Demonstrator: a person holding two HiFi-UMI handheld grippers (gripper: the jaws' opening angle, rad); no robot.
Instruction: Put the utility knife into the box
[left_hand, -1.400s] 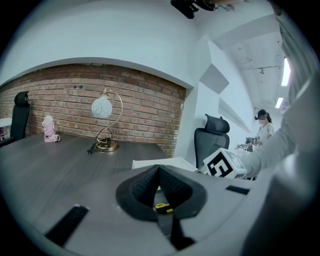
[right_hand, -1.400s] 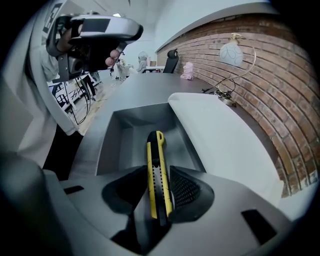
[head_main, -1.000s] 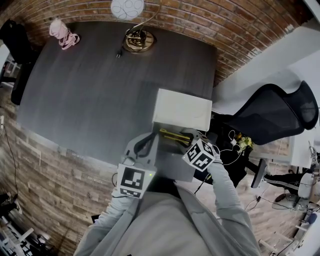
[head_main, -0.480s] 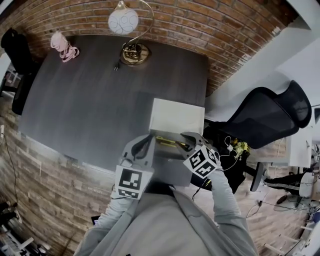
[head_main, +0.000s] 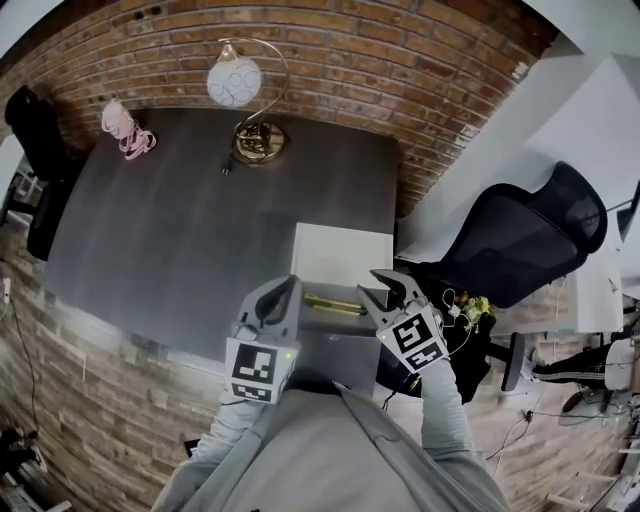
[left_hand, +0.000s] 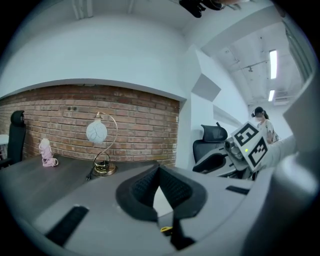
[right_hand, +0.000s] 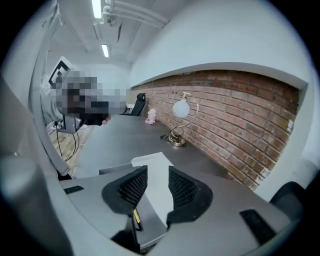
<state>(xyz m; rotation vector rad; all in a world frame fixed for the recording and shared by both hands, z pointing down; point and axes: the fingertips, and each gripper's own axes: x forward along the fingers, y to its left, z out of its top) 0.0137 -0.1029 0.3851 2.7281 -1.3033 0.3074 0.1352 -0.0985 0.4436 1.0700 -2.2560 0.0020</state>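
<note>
A yellow utility knife (head_main: 335, 303) lies inside the open grey box (head_main: 340, 345) at the table's near edge. The box's white lid (head_main: 343, 255) stands open behind it. My left gripper (head_main: 281, 296) is shut and empty, just left of the box. My right gripper (head_main: 386, 288) is open and empty, at the box's right rim and apart from the knife. In the left gripper view the pads meet at their tips (left_hand: 159, 172), and a bit of the knife (left_hand: 165, 229) shows below. In the right gripper view the open gripper (right_hand: 157, 185) frames the lid (right_hand: 155, 172) and the knife (right_hand: 135, 216).
On the dark table (head_main: 180, 220), a gold lamp with a white globe (head_main: 240, 85) stands at the far edge by the brick wall. A pink object (head_main: 125, 125) lies at the far left corner. A black office chair (head_main: 510, 235) is to the right of the table.
The right gripper has come away from the knife, which now lies in the box. Both grippers have drawn back toward me, and the head view has tilted up.
</note>
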